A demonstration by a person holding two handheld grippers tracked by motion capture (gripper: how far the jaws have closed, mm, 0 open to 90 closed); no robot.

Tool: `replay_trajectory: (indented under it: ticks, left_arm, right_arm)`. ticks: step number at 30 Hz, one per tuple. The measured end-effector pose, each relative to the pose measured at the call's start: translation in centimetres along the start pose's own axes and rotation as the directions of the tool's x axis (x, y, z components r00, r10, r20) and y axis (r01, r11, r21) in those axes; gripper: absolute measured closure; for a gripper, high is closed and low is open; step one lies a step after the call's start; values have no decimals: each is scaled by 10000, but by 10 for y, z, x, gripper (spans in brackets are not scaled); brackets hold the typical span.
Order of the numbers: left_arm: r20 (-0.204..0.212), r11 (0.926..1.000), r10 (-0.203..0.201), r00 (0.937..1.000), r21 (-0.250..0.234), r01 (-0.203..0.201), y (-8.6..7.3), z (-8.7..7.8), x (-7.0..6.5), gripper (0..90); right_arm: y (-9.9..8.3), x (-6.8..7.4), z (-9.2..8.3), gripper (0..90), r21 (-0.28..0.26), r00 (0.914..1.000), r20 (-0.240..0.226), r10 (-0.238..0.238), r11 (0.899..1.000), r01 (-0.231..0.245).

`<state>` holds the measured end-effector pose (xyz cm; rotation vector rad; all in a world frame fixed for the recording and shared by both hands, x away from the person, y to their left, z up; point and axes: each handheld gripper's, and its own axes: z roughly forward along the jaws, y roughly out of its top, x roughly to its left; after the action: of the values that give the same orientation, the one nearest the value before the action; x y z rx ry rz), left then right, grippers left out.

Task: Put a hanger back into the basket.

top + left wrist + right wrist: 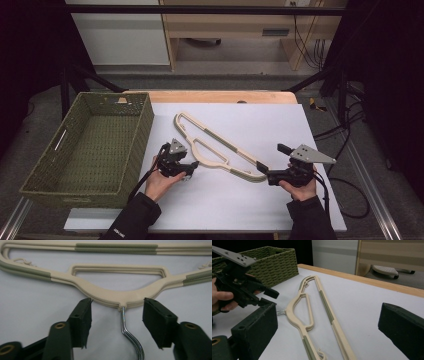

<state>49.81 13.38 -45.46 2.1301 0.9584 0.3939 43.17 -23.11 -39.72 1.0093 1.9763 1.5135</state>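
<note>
Left tongs (pixel 117 315) – jaws partly apart, straddling the metal hook (pixel 130 337) of the cream hangers (pixel 220 150), gripping nothing. Right tongs (pixel 267 176) – jaws wide, empty, just beside the hangers' near end. Hangers lie flat mid-tabletop (pixel 280 120); green basket (pixel 90 145) beyond, left.

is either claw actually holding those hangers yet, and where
Nothing is held. The left claw straddles the metal hook of the hangers, pads apart from it. The right claw is open.

Basket (pixel 95 145) walls off left; hangers (pixel 220 150) mid-mat; right clear.
</note>
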Motion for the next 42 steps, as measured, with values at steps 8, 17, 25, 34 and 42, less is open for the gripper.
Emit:
replay_trajectory:
  ticks: [8,17,25,34,42]
  left_arm:
    - [43,9988,-189,9998,443,187,-4,16,0,576]
    - [218,9982,-245,9995,555,232,-5,20,0,760]
    - [307,9984,-345,9989,467,330,-4,21,-4,873]
    - [-63,9987,-5,10000,500,8,1,14,-9,886]
    - [-410,9987,339,9986,391,-323,11,1,-16,888]
  right_arm:
    - [-1,1,1,31,41,10000,-6,60,10000,-60]
    - [-2,1,4,34,121,10000,-38,24,9999,-24]
    - [-3,2,7,39,217,9999,-109,-13,9998,15]
    - [-5,5,14,49,434,9995,-295,-74,9990,87]
    - [-8,15,34,70,803,9970,-723,-281,9962,339]
